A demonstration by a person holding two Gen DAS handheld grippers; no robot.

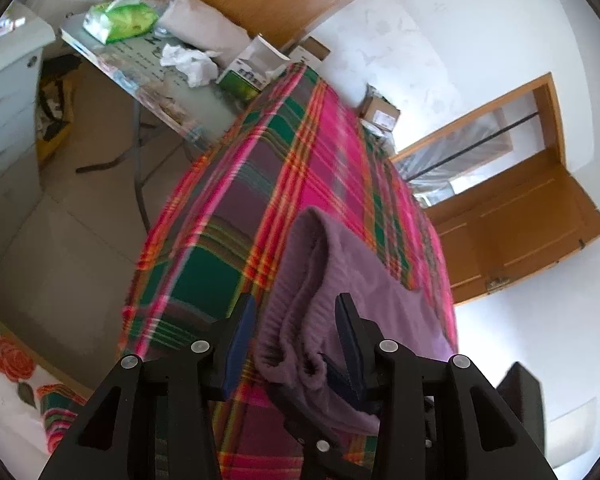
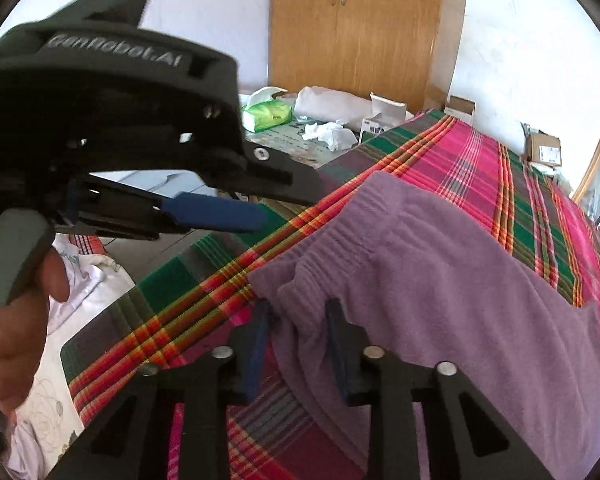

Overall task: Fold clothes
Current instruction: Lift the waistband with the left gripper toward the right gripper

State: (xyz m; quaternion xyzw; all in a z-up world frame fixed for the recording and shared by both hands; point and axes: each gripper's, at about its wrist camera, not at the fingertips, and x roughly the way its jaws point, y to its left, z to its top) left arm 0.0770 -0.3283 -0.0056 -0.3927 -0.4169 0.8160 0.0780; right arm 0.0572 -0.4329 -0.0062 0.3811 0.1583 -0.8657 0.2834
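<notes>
A purple fleece garment [image 2: 440, 280] lies on a bed under a pink, green and red plaid blanket [image 2: 480, 160], its ribbed waistband [image 1: 300, 280] towards me. My right gripper [image 2: 296, 336] is shut on the bunched waistband corner near the blanket's front edge, and fabric fills the gap between its blue pads. In the left wrist view my left gripper [image 1: 296, 316] stands open, with the waistband seen between its fingers but not pressed. In the right wrist view the left gripper [image 2: 284, 200] hangs above the blanket, left of the garment and apart from it, held by a hand [image 2: 16, 320].
A folding side table [image 1: 148, 80] left of the bed carries a green tissue pack [image 1: 120, 20], crumpled paper and small boxes. A wooden wardrobe [image 2: 356, 28] stands behind. Cardboard boxes [image 2: 544, 150] sit at the bed's far side. White printed cloth [image 2: 60, 400] lies at the near left.
</notes>
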